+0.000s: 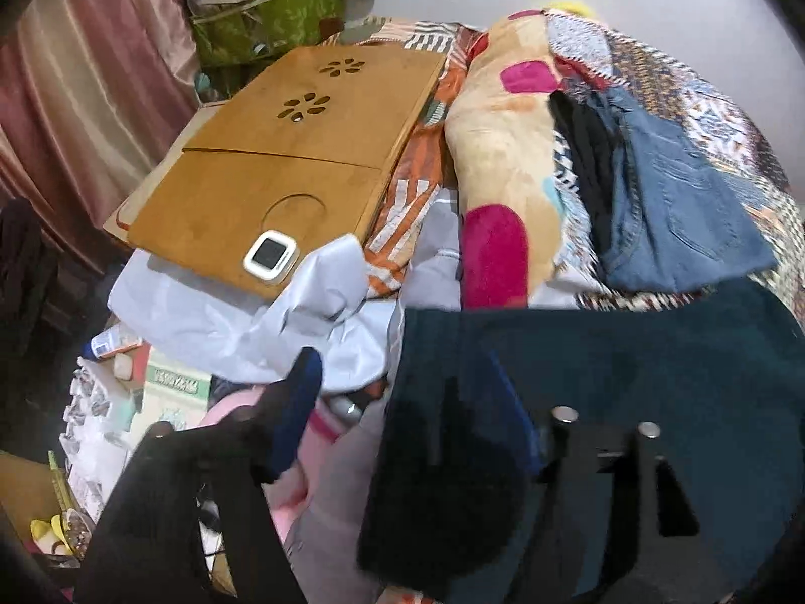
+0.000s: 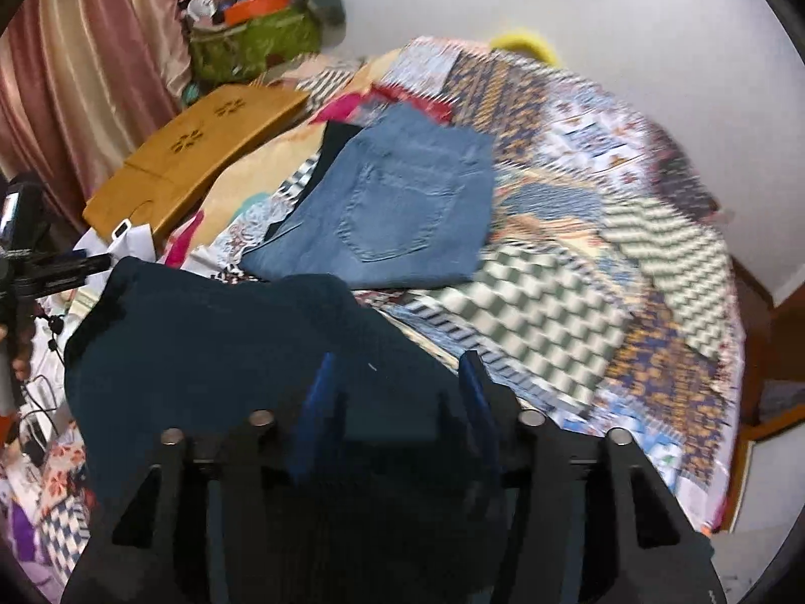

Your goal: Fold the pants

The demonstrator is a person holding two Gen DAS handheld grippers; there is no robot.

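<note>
Dark teal cloth fills the space ahead of both my grippers. On my right gripper (image 2: 397,402) the two blue fingers (image 2: 314,402) stand apart with the dark pants (image 2: 201,342) lying between and under them; I see a clear gap and no pinch, so I read it as parted and holding nothing. My left gripper (image 1: 402,412) is harder to read: one blue finger (image 1: 297,412) is out in the open to the left of the cloth, while the other is hidden behind or under the fabric edge. The jaws look wide, and I cannot tell for sure whether cloth is still caught on the hidden side.

Those dark pants sit in a compact, roughly squared bundle at the near edge of the bed, on the patchwork bedspread (image 2: 629,251). Just beyond them lie folded blue jeans (image 2: 397,206), back pocket up, with a strip of black garment (image 1: 583,161) tucked along their left side. Further left are a patterned pillow (image 1: 503,151) and a wooden lap tray (image 1: 282,151) with a small white clock (image 1: 270,255) on its corner.

My judgement: the jeans are done, and the dark pair looks folded or nearly so. What seems left is neatening that bundle, perhaps setting it with the jeans.
</note>
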